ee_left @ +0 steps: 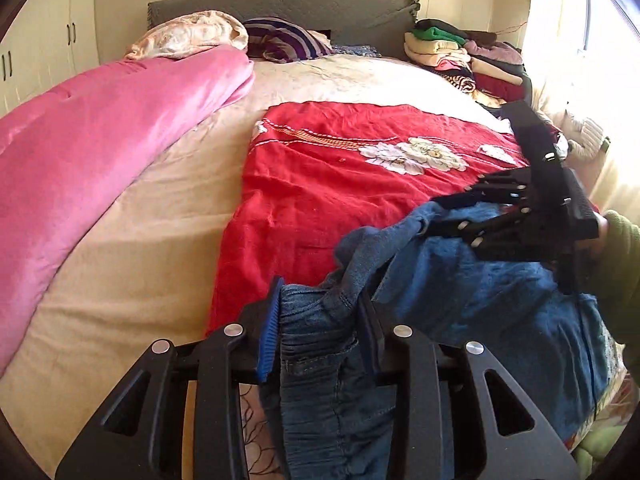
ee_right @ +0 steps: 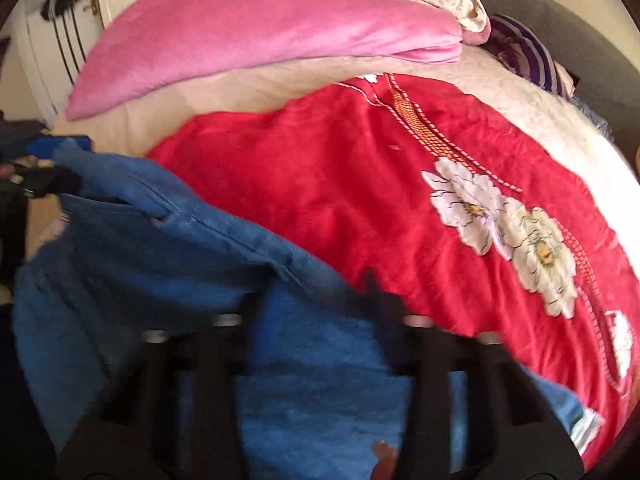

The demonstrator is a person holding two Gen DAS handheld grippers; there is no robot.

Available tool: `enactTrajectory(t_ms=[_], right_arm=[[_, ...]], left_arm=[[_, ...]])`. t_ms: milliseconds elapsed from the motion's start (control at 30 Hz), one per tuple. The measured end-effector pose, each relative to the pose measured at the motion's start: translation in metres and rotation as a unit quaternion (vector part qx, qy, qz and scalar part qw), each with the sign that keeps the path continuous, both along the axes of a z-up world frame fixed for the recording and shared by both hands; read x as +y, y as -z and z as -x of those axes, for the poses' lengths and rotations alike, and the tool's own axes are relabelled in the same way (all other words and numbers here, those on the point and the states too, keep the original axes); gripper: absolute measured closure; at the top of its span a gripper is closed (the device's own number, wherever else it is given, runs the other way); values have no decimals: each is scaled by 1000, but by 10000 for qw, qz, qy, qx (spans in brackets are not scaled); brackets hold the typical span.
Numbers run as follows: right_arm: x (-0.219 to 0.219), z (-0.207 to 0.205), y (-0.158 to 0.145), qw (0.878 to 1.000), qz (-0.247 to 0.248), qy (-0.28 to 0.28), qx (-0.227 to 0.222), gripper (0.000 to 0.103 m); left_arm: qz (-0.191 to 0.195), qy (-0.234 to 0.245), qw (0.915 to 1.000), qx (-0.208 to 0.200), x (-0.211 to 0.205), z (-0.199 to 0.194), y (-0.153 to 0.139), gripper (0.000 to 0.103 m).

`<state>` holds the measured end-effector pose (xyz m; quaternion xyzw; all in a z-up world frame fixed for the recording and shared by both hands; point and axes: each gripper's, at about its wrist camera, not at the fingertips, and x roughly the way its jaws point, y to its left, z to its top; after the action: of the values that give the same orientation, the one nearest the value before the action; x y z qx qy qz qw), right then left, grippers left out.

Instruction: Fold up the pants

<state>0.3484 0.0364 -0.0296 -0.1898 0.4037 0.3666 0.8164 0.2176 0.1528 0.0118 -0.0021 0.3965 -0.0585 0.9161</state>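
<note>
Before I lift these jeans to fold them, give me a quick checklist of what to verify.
1. Left gripper clamped on jeans: ok, bunched denim pinched between its pads.
2. Right gripper clamped on jeans: cannot tell, right wrist view is blurred, though denim lies between its fingers.
3. Jeans spread flat: not ok, crumpled in a heap.
4. Red blanket free as folding surface: ok.
5. Pink quilt clear of jeans: ok.

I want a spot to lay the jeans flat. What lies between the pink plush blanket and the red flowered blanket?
A bare strip of cream bedsheet separates the pink plush blanket from the red flowered blanket; the left wrist view shows it best.
</note>
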Motion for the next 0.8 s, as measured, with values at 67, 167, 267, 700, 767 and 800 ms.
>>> enactTrajectory(t_ms=[67,167,267,700,767,800], right_arm=[[-5,8,-6,9999,-158,4,16,95],[-19,31,-22,9991,-396,37,-111,99],[-35,56,-40,9976,-631,154,-228,100],[-55,216,-69,9945,-933,-406,-258,101],[-50,231,-60,9945,-916,-503,-36,101],[-47,239,-52,9946,-874,-551,80,101]], left_arm=[[4,-73,10000,34,4,1,3,71],[78,-158,9998,14,9,4,3,71],[180,-90,9997,-105,9,12,-2,70],[37,534,9980,-331,-2,98,-12,70],[0,568,9982,-188,0,108,-5,70],[-13,578,9983,-76,1,114,1,69]])
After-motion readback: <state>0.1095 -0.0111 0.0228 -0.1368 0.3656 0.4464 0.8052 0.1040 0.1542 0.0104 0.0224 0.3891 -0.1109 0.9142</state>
